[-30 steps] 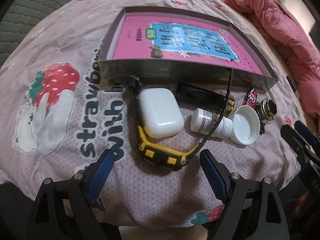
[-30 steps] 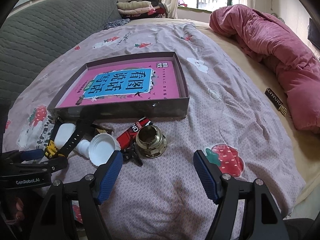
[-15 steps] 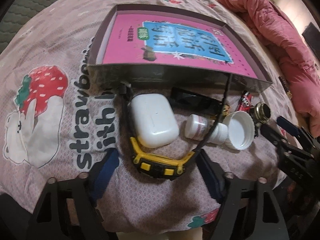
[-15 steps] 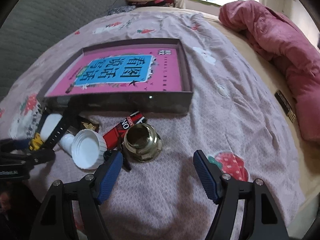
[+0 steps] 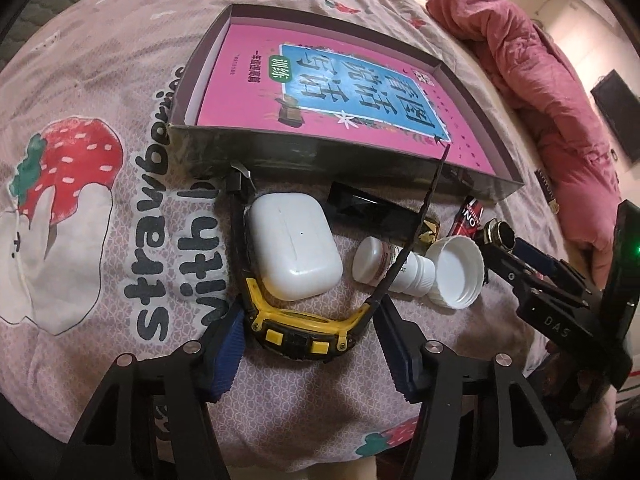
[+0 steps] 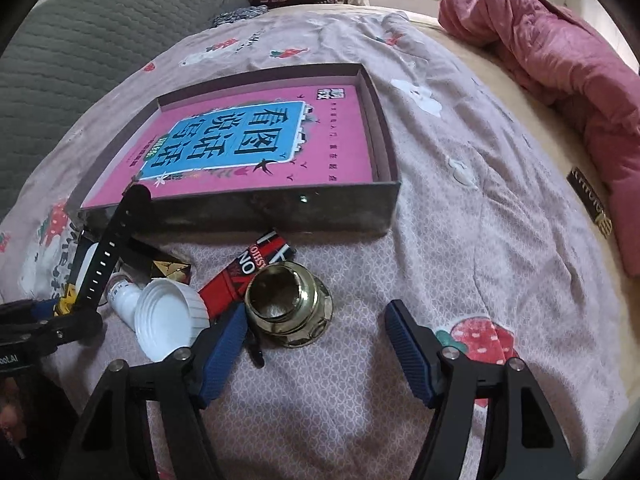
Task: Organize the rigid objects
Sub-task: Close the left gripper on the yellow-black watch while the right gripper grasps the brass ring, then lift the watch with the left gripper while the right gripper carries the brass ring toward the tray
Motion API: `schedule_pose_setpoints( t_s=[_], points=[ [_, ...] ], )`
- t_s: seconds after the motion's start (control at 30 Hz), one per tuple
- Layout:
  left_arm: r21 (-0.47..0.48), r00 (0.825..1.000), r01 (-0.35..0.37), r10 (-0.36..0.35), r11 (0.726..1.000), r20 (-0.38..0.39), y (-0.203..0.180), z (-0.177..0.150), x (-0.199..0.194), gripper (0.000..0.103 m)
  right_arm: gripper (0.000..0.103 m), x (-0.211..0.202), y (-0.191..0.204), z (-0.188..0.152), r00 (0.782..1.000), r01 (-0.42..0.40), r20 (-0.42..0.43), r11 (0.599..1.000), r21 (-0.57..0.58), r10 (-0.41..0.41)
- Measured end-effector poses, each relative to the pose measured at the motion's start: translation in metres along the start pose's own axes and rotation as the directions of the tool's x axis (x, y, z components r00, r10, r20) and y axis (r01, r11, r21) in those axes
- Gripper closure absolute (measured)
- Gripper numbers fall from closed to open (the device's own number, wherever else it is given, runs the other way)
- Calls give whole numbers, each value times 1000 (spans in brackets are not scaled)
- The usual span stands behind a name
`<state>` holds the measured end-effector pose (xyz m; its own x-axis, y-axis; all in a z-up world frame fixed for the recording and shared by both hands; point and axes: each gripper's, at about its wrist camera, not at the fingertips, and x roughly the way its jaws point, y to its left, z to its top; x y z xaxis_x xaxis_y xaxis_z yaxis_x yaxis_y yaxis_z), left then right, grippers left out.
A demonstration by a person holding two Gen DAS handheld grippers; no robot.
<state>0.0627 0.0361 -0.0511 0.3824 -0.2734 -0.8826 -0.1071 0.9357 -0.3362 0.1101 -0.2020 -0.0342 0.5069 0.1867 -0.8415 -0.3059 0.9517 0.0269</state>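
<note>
Holding both grippers low over the bed [image 6: 460, 240], you had each pair of fingers spread wide with nothing between the pads. Your left gripper [image 5: 310, 348] straddled the yellow-and-black watch [image 5: 300, 330]: its case sat right between the blue fingers [image 5: 226, 354], close to both pads, though I could not tell whether either pad touched it. One black strap rose away from the fingers and leaned on the near wall of the shallow box [image 5: 320, 156]; the other curved past the left side of the white earbud case [image 5: 294, 246], which lay just beyond the watch case inside the strap loop. To the right of that lay the small white bottle [image 5: 390, 266] on its side under the strap, with the white cap [image 5: 458, 270] just beside its neck. A pink book [image 5: 320, 92] lay flat inside the box.

Your right gripper [image 6: 316, 340] sat near the brass fitting [image 6: 290, 308], which stood just ahead of the left finger [image 6: 222, 354], closer to that pad than to the right one. A red packet [image 6: 240, 276] lay beyond the fitting, between it and the box wall, and the cap rested to the left of your fingers. A pink quilt [image 6: 560, 64] was heaped well off to the right.
</note>
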Motion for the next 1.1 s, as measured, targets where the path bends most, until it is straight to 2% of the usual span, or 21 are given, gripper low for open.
schedule_pose_setpoints(
  t_s=[0.13,0.3,0.43,0.67,0.83,1.1],
  points=[
    [-27,1000,30,-30,999,9,8,-2,-3,41,55,2,2,3,1000,-29,3,1000,-11,29],
    [-35,999,38,-37,999,14,10,-2,-3,41,65,0,-6,2,995,-102,2,994,31,102],
    [-9,1000,14,-14,1000,17,6,-2,-2,41,65,-1,-11,0,992,-127,3,990,54,127],
    [23,999,-37,37,999,30,-4,-3,-1,41,66,-10,-13,0,992,-125,34,991,52,124],
    [17,999,-35,35,999,34,-2,-3,-4,42,66,-21,-19,5,987,-145,86,986,80,138],
    [7,997,-42,41,999,62,0,-6,-15,43,66,-28,-16,6,984,-143,119,987,78,133]
  ],
)
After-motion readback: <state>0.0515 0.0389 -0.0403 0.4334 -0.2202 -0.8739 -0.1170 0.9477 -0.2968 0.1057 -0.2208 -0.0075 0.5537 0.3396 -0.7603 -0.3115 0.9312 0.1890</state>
